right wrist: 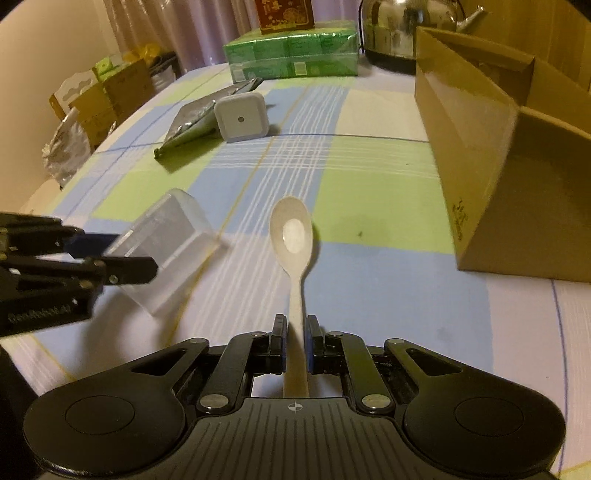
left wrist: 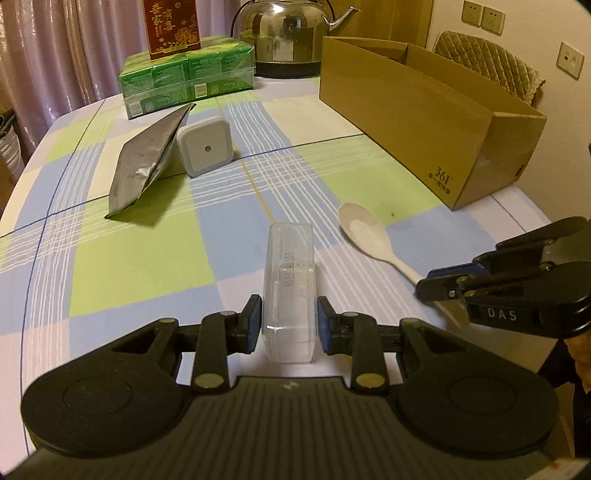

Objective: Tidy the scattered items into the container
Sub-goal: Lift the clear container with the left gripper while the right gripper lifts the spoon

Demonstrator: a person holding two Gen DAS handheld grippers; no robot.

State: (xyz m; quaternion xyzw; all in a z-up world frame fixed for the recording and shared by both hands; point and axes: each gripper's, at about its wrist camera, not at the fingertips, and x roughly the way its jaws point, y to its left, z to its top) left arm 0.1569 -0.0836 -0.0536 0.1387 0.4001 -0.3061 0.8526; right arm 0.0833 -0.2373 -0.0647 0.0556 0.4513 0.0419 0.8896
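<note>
A clear plastic case (left wrist: 290, 291) lies lengthwise on the checked tablecloth, and my left gripper (left wrist: 290, 321) is shut on its near end, a pad against each side. In the right wrist view the same case (right wrist: 166, 254) sits at the left with the left gripper (right wrist: 122, 254) across it. A white spoon (right wrist: 293, 236) points bowl-first away from me, its handle pinched in my shut right gripper (right wrist: 296, 339). The left wrist view has the spoon (left wrist: 364, 230) to the right of the case, with the right gripper (left wrist: 439, 295) on its handle. The open cardboard box (left wrist: 406, 122) stands at the right.
A silver pouch (left wrist: 144, 162) leans on a white square device (left wrist: 205, 149) at mid-left. Behind them are green wrapped packs (left wrist: 184, 77) with a red carton (left wrist: 171, 26) on top, and a steel kettle (left wrist: 284, 29). Cartons (right wrist: 110, 92) sit beyond the table's left edge.
</note>
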